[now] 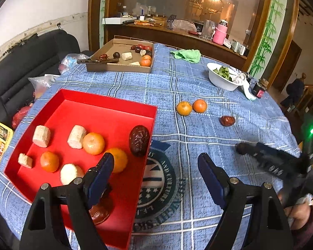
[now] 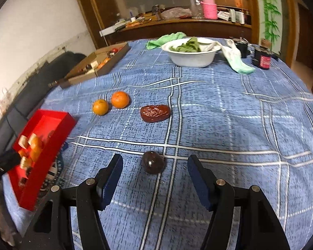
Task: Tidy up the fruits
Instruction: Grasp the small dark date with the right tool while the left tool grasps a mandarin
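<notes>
The right gripper (image 2: 155, 182) hangs with jaws apart and empty over bare blue tablecloth (image 2: 229, 125), a dark round fruit (image 2: 153, 162) lying just ahead at twelve o'clock. The left gripper (image 1: 155, 174), wide and empty, straddles the red tray's (image 1: 106, 106) right edge. Two oranges (image 1: 191, 106) lie further out at one o'clock.

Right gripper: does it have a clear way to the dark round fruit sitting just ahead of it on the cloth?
Probably yes. The dark round fruit lies alone on the tablecloth, just beyond the right gripper, whose fingers stand apart and empty. Nothing sits between them.
</notes>
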Tool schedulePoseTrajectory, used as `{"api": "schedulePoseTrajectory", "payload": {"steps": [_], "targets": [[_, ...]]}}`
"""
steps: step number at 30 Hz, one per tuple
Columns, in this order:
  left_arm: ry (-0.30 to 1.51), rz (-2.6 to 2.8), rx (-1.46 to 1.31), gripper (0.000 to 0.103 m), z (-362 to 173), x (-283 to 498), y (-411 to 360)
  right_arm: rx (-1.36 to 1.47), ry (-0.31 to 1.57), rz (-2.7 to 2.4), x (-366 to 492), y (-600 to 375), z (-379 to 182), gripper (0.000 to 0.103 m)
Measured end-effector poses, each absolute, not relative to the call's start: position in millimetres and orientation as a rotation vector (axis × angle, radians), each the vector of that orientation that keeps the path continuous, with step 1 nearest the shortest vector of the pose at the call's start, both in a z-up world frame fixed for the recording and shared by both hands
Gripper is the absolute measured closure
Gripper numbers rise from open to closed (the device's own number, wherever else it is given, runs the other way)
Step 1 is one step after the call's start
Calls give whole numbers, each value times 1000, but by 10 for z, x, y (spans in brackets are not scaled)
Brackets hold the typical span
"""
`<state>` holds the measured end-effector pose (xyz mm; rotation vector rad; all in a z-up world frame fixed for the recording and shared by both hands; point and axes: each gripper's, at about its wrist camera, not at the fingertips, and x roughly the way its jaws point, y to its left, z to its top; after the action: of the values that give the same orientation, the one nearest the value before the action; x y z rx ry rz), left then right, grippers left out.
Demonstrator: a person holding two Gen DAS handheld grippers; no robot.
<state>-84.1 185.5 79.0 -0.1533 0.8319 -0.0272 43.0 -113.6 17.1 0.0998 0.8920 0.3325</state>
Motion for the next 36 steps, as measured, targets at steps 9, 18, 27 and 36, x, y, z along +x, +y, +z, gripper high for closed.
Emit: {"api": "schedulePoseTrajectory", "payload": {"steps": [9, 18, 27, 36], "targets": [[816, -91, -64, 21, 889, -339, 1542, 41, 925, 334, 564, -991, -6, 42], [900, -138, 158, 22, 509, 545, 1043, 58, 916, 338, 571, -1034, 3, 73], [988, -103, 203, 43, 131, 898, 985, 73, 918, 357, 565, -1035, 27, 77], [963, -138, 128, 71, 271, 695, 1021, 143, 909, 415, 543, -1089, 83, 78]]}}
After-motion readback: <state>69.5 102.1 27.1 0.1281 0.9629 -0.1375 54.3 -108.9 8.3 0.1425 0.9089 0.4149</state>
